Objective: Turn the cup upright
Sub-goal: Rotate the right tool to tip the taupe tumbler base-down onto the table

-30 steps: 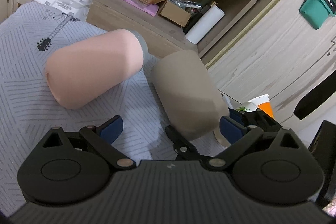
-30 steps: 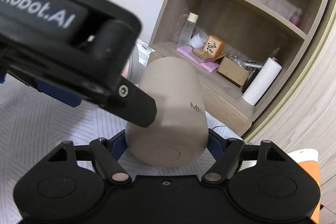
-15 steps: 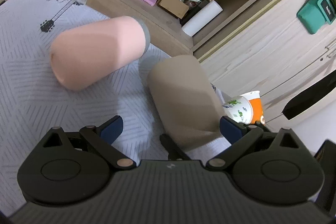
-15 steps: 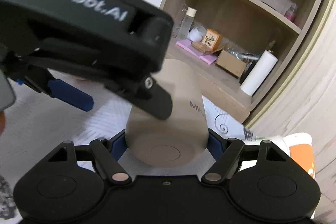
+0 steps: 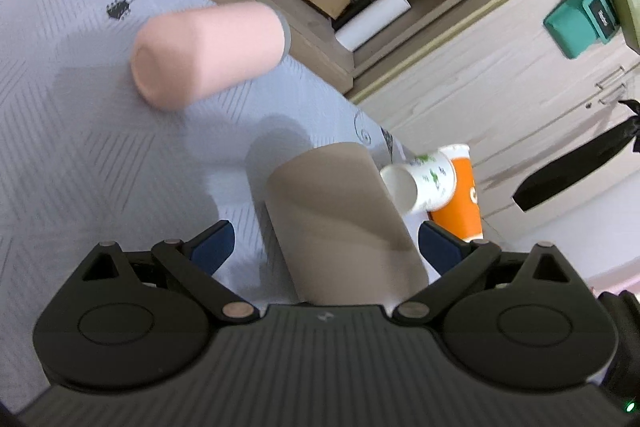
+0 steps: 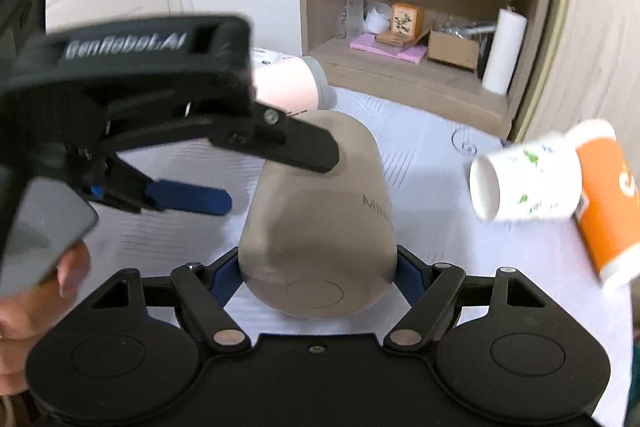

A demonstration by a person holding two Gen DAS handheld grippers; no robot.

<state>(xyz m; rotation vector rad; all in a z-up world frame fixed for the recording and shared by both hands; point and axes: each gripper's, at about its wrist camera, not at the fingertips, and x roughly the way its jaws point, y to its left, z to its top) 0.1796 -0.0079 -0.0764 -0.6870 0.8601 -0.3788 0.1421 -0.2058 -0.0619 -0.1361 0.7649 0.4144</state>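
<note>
Two grippers close on one taupe cup (image 6: 320, 223): the right gripper (image 6: 318, 273) clamps its base, long axis running straight out from the jaws, mouth end away, over the grey cloth (image 5: 100, 155). Left gripper (image 5: 324, 243) hangs wide open, straddling the cup without gripping.

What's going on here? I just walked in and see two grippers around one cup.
A person is working with a handheld gripper in each hand. The right gripper is clamped on the base end of the taupe cup, which is tilted over the grey patterned cloth, not yet upright. The left gripper is open, its fingers on either side of that cup without closing. A pink cup lies on its side further back, and a white paper cup lies tipped beside an orange one.
</note>
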